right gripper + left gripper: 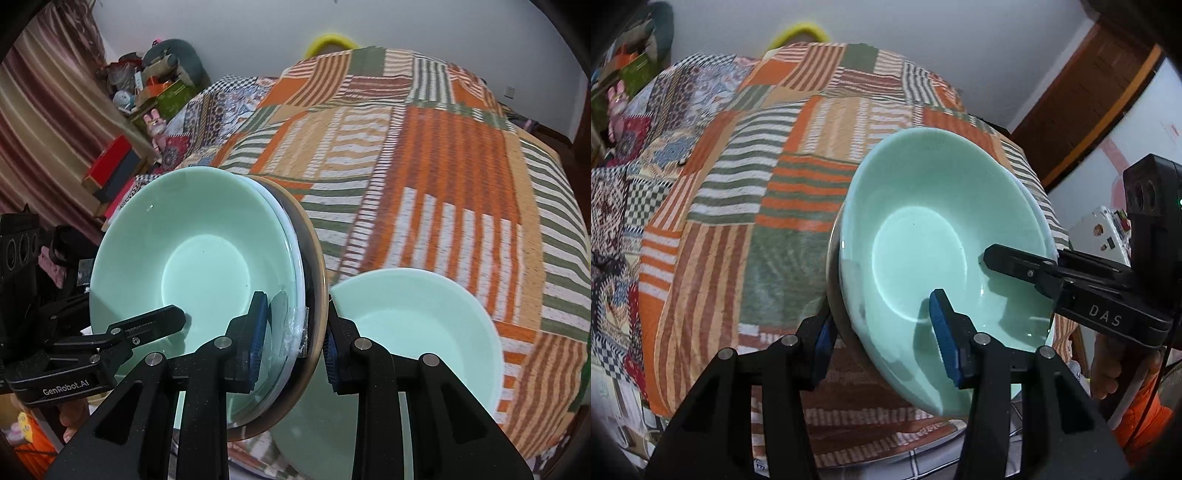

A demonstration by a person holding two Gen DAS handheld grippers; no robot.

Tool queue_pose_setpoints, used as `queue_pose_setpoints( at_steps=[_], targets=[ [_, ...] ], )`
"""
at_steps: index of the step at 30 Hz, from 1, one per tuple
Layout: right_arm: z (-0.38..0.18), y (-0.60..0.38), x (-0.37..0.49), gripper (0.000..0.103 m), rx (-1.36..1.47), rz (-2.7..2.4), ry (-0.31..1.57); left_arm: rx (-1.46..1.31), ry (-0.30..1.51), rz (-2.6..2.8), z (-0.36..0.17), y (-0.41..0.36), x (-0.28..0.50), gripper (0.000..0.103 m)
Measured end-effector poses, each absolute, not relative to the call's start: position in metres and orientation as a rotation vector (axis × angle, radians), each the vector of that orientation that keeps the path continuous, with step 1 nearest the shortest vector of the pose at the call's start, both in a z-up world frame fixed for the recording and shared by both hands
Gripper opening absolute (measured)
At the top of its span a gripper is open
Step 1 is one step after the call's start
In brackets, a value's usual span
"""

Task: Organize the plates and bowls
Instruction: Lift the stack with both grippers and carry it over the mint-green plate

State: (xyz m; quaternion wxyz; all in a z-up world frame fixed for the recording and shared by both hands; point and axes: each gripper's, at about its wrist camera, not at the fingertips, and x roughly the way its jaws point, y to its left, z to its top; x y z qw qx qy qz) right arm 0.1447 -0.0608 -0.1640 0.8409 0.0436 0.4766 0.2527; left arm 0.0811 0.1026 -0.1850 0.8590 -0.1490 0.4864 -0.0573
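Note:
A stack of plates hangs tilted above the bed, with a mint green plate (923, 229) (192, 258) on top. A white plate lies under it, and a dark plate with a brown rim (314, 258) is at the bottom. My left gripper (882, 332) is shut on the stack's near rim, one blue pad inside the mint plate and one behind. My right gripper (295, 339) is shut on the opposite rim in the same way. Each view shows the other gripper's inner finger (1001, 258) (162, 321) lying in the mint plate. A mint green bowl (417, 332) sits lower, to the right of the stack.
A bed with an orange, green and white patchwork cover (768, 192) (443, 166) fills the background. Boxes and clutter (122, 162) line the left side by a striped curtain. A brown door frame (1082, 110) stands at the right. A hand in an orange sleeve (1108, 373) holds the right gripper.

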Motion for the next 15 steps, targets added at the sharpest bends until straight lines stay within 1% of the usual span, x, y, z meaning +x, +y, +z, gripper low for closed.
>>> queue_pose_setpoints(
  at_steps=[15],
  targets=[
    [-0.163,-0.121,0.127,0.025,0.143,0.421,0.998,-0.252,1.043,-0.244,-0.184,0.042,0.1,0.049]
  ],
)
